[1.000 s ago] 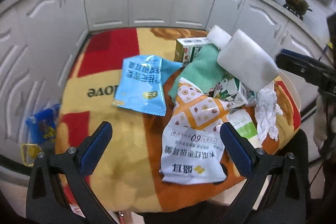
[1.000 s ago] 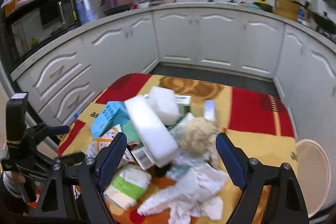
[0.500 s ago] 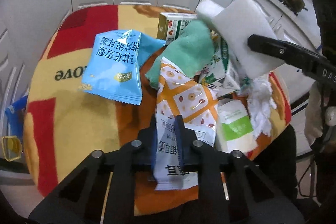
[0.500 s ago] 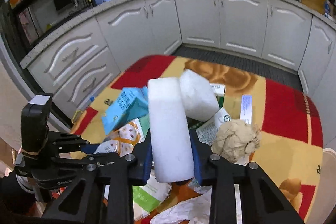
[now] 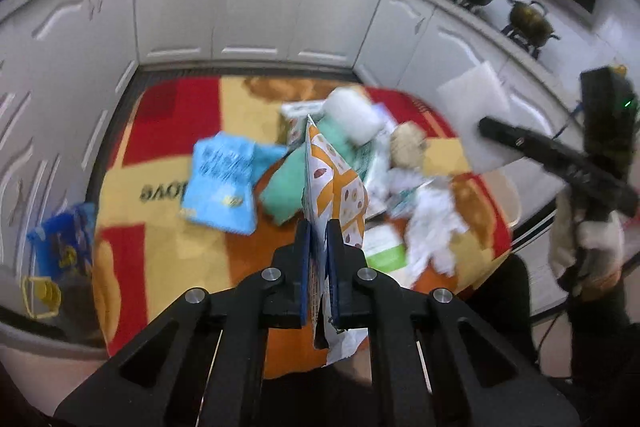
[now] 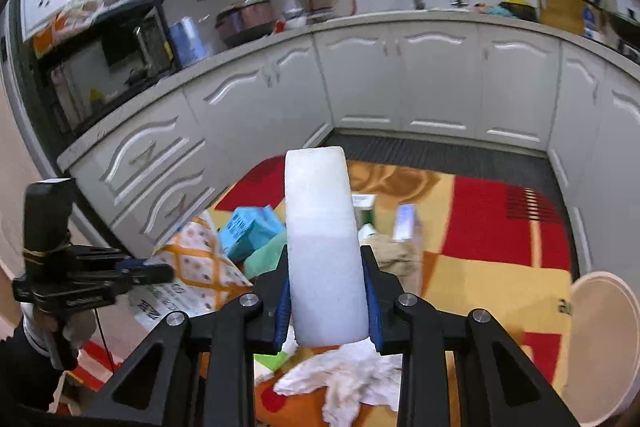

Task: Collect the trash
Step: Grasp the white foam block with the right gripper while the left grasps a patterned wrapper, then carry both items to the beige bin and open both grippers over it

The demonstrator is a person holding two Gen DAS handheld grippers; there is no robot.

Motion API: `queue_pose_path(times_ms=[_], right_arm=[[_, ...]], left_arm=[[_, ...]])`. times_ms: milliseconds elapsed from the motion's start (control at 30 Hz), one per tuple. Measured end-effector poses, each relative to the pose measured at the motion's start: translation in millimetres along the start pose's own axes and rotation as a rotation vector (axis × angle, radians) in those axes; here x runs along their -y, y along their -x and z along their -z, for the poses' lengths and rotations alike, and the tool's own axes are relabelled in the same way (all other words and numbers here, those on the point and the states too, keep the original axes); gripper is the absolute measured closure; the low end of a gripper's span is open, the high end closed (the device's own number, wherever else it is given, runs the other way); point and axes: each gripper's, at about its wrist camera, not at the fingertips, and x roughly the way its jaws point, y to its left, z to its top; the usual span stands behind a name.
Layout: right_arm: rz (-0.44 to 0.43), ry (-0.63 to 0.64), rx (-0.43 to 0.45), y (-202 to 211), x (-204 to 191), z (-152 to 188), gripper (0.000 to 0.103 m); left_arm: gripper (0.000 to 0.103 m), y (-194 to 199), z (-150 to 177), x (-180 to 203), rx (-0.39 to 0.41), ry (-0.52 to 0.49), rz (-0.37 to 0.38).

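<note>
White kitchen cabinets curve around me from 9 to 3 o'clock. Below, my table wears a red-and-yellow cloth strewn with trash. My right tongs pinch a white foam block; my left tongs pinch an orange-patterned wrapper, lifted at 12 o'clock.

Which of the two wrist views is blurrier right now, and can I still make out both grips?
Left wrist view: heavy motion blur over the pile, but the left gripper is sharp, shut on the orange packet. Right wrist view: mostly crisp, slight smear on the table items; the right gripper clearly clamps the white foam block. Both bend the cabinets with fisheye curvature.
</note>
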Motion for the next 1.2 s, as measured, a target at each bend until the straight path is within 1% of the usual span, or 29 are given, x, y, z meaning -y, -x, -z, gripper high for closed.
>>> queue_pose_path(times_ms=[67, 167, 300, 400, 467, 567, 700, 767, 900, 967, 1033, 1067, 1133, 1167, 1200], right_arm=[[0.015, -0.026, 0.016, 9.1, 10.3, 1.5, 0.074], [0.06, -0.052, 0.036, 24.8, 25.5, 3.4, 0.074], [0.146, -0.085, 0.071, 51.8, 51.2, 8.3, 0.074], [0.229, -0.135, 0.084, 70.8, 81.0, 15.9, 0.074], [0.304, -0.176, 0.082, 83.8, 108.1, 25.1, 0.074], [0.386, -0.235, 0.057, 95.2, 143.4, 40.2, 0.074], [0.491, -0.33, 0.006, 103.7, 197.9, 69.0, 0.074], [0.505, -0.388, -0.013, 105.3, 222.0, 81.1, 0.074], [0.526, -0.455, -0.038, 100.0, 252.1, 96.5, 0.074], [0.542, -0.474, -0.051, 94.7, 266.1, 102.9, 0.074], [0.578, -0.483, -0.066, 89.5, 276.9, 103.6, 0.074], [0.589, -0.484, -0.073, 87.0, 281.4, 104.2, 0.073], [0.607, -0.496, -0.083, 84.5, 291.4, 106.7, 0.06], [0.613, -0.504, -0.079, 84.1, 294.3, 108.9, 0.051], [0.62, -0.517, -0.074, 85.0, 298.1, 109.4, 0.051]], left_arm=[[0.098, 1.5, -9.7, 10.7, 0.011, -0.014, 0.029], [0.098, 0.3, -24.3, 31.9, 0.03, -0.053, 0.048], [0.098, -4.8, -47.1, 70.4, 0.063, -0.102, 0.114], [0.098, -20.5, -67.0, 108.8, 0.076, -0.145, 0.167], [0.098, -34.2, -77.0, 129.8, 0.06, -0.165, 0.195], [0.098, -68.1, -93.1, 174.9, 0.009, -0.211, 0.22], [0.098, -106.4, -103.1, 224.7, -0.031, -0.261, 0.228], [0.098, -128.6, -105.9, 246.3, -0.057, -0.255, 0.232], [0.098, -179.7, -106.8, 280.3, -0.121, -0.244, 0.214], [0.098, -200.4, -106.2, 290.4, -0.144, -0.229, 0.202], [0.098, -215.4, -105.7, 297.7, -0.15, -0.216, 0.182], [0.098, -221.3, -104.8, 298.4, -0.15, -0.21, 0.173], [0.094, -231.6, -104.6, 299.7, -0.155, -0.192, 0.156], [0.085, -236.4, -104.1, 300.7, -0.168, -0.185, 0.163], [0.077, -240.0, -103.9, 301.8, -0.178, -0.183, 0.174]])
